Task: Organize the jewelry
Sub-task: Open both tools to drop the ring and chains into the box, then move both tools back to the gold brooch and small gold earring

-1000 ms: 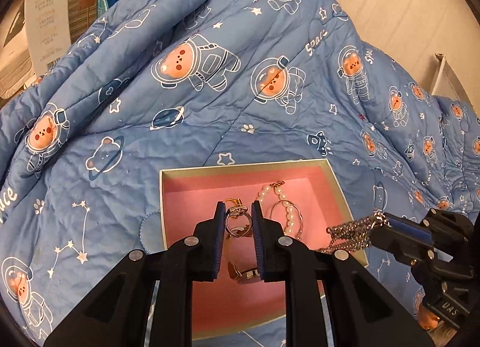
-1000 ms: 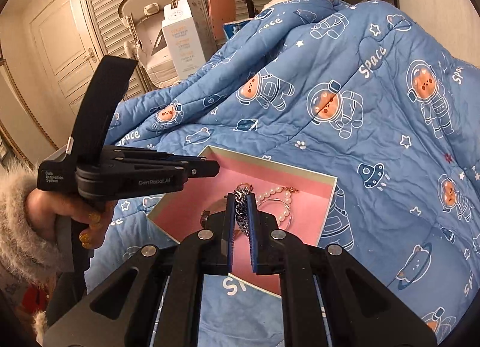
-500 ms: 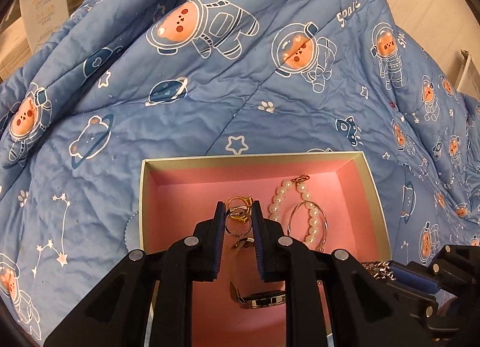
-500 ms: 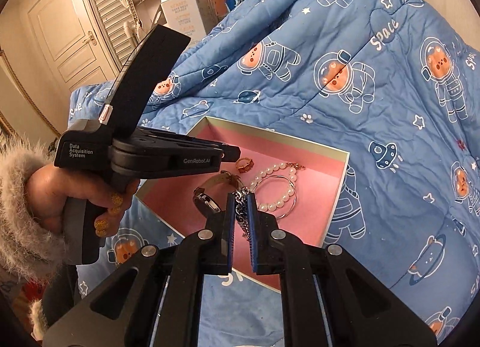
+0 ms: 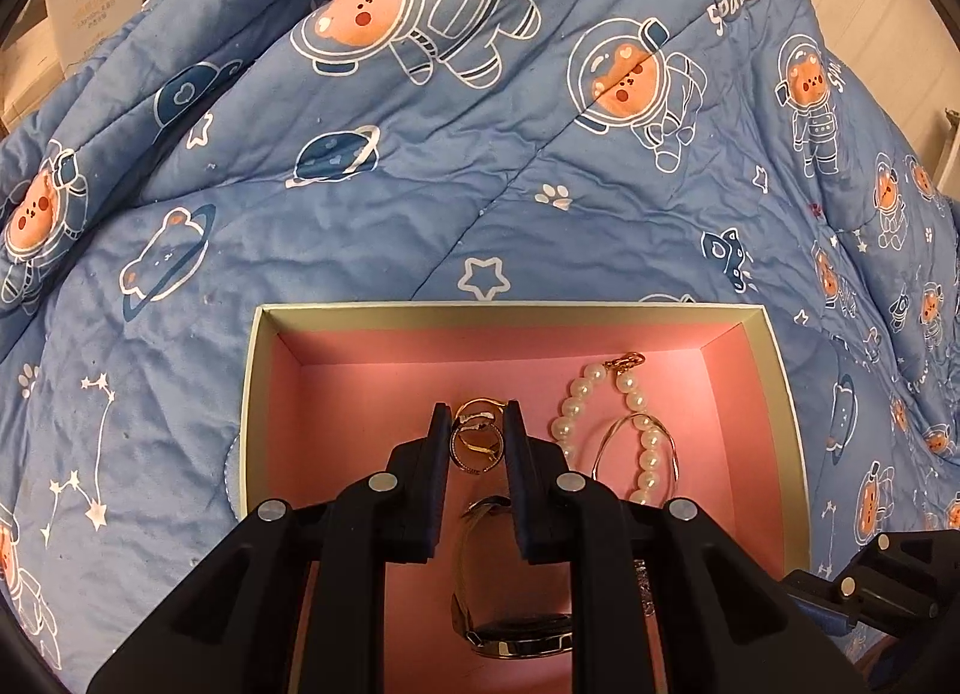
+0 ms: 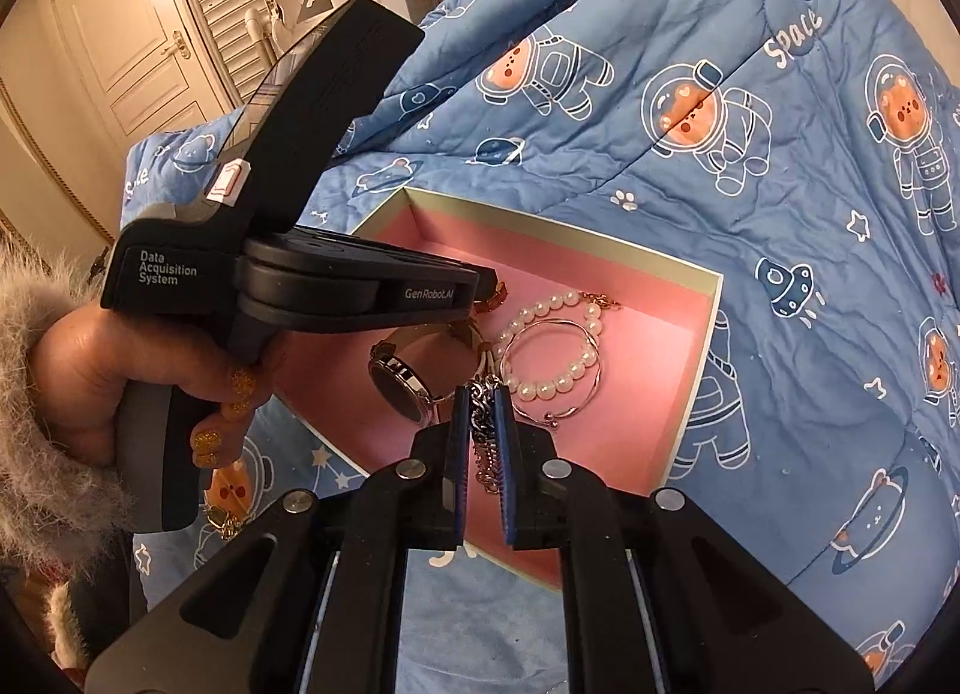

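Pink box (image 5: 774, 370) on bed holds pearls (image 5: 645, 442), watch (image 6: 402, 388) | your left hand-held gripper (image 5: 478, 436) clenches rings (image 5: 474, 442) low over box floor; right hand-held gripper (image 6: 482, 412) pinches chain (image 6: 485, 442) above box, ready to drop in

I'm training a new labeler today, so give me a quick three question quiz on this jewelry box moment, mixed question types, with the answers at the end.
1. True or false: the left gripper has gold rings between its fingers.
2. Multiple choice: what does the right gripper hold? A) the pearl bracelet B) a silver chain C) the watch
3. Short answer: what colour is the lining of the box?

Key
1. True; the rings sit over the box floor.
2. B; the silver chain hangs between its fingers, while the pearl bracelet and the watch lie in the box.
3. Pink.
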Motion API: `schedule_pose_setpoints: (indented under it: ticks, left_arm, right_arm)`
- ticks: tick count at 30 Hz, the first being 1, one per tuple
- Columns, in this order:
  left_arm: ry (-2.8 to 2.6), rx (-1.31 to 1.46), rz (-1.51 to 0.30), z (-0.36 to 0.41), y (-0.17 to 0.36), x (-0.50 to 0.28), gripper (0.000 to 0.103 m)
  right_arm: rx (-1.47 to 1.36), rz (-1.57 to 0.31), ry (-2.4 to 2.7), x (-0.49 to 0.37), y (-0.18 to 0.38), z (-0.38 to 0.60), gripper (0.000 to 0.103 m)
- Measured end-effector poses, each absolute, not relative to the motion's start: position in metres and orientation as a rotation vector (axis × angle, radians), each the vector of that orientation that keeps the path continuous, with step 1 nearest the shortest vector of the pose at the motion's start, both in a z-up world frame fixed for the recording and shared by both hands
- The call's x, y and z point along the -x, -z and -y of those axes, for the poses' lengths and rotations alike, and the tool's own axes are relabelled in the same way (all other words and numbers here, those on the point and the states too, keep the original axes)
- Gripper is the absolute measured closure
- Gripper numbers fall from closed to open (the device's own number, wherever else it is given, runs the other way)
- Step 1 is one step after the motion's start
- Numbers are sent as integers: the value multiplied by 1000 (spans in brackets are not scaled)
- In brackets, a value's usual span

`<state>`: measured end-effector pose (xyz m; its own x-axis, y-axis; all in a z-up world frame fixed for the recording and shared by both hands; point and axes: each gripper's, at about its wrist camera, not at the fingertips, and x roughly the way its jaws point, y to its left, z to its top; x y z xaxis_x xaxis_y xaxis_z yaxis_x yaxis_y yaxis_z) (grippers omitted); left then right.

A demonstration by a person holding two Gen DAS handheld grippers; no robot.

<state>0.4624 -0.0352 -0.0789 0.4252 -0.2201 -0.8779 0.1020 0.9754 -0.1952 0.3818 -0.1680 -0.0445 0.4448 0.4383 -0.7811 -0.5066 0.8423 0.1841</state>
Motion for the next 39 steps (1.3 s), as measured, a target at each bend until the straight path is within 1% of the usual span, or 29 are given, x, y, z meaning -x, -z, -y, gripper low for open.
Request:
schedule_pose_setpoints:
  ticks: [11, 14, 19, 23, 24, 25, 27, 32, 33, 35, 37, 38, 39]
  left_arm:
    - [210, 112, -1102, 36, 78, -459, 86]
    - [213, 113, -1107, 37, 78, -459, 84]
    - [220, 97, -1099, 42, 75, -457, 73]
    - [228, 104, -1083, 42, 70, -454, 67]
    - [233, 112, -1076, 41, 67, -453, 64]
    - [232, 116, -1067, 40, 65, -452, 59]
    - [230, 125, -1048, 38, 59, -450, 54]
    - [243, 168, -1012, 29, 45, -442, 51]
    - [246, 175, -999, 27, 41, -439, 47]
    - [250, 179, -960, 22, 33, -431, 38]
    - [247, 175, -913, 17, 25, -419, 24]
    - [245, 175, -891, 13, 22, -412, 21]
    - [245, 176, -874, 8, 20, -405, 17]
  right_arm:
    - [117, -990, -568, -393, 56, 168, 94]
    - [124, -999, -572, -395, 58, 167, 94]
    - [141, -1004, -570, -395, 58, 165, 94]
    - [136, -1007, -578, -396, 60, 163, 92]
    - [136, -1005, -577, -395, 59, 163, 86]
    - [134, -1000, -576, -394, 59, 163, 71]
    - [128, -972, -564, -393, 56, 163, 51]
    - [136, -932, -563, -386, 48, 160, 50]
    - [135, -923, -557, -384, 46, 160, 48]
    - [127, -905, -545, -379, 42, 162, 46]
    - [112, -883, -526, -372, 37, 164, 46]
    - [104, -875, -516, -367, 35, 165, 44]
    - [95, -865, -506, -361, 33, 166, 34]
